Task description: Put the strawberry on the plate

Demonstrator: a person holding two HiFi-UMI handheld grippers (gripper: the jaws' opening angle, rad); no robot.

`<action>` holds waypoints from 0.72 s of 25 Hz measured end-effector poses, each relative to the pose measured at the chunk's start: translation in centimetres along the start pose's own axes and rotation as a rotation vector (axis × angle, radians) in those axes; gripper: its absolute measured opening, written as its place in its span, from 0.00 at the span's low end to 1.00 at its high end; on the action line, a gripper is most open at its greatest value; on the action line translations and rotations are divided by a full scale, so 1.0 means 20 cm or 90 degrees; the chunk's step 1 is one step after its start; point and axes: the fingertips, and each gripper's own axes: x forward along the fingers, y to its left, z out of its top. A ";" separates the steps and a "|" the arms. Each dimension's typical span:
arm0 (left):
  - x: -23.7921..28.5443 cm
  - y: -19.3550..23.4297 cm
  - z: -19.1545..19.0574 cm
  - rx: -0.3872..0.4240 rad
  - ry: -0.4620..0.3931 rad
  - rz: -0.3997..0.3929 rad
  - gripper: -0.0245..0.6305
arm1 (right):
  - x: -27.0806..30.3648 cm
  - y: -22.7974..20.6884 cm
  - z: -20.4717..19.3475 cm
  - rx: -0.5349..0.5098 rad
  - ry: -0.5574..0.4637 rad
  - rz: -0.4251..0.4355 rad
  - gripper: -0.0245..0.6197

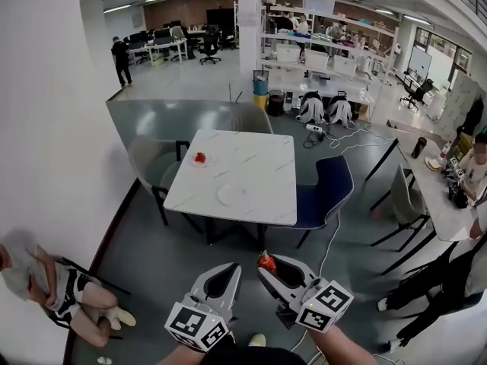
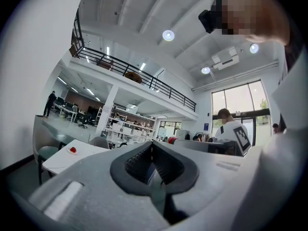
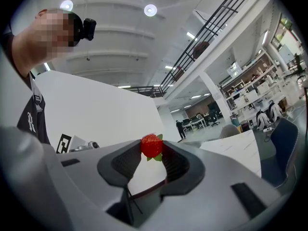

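Open office with a grey floor (image 1: 144,272): strawberry pinched in the right gripper, well short of the table.

Nearest, the left gripper (image 2: 152,147) has its jaws pressed together with nothing between them. Just beside it, the right gripper (image 1: 264,266) clamps the strawberry (image 3: 152,146) at the very tips of its jaws, green leaves hanging below. Farther off stands the white marble table (image 1: 259,166), well apart from both grippers. A pale plate (image 1: 231,195) lies near its closer edge and a small red thing (image 1: 200,157) toward its far left corner.
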 end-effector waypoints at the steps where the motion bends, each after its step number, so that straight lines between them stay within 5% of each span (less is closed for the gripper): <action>1: 0.00 0.02 0.01 0.001 -0.002 0.004 0.05 | 0.02 0.00 0.00 0.000 0.001 0.002 0.25; 18: 0.34 0.75 0.12 0.014 0.005 -0.033 0.05 | 0.74 -0.31 0.03 0.008 0.003 -0.038 0.25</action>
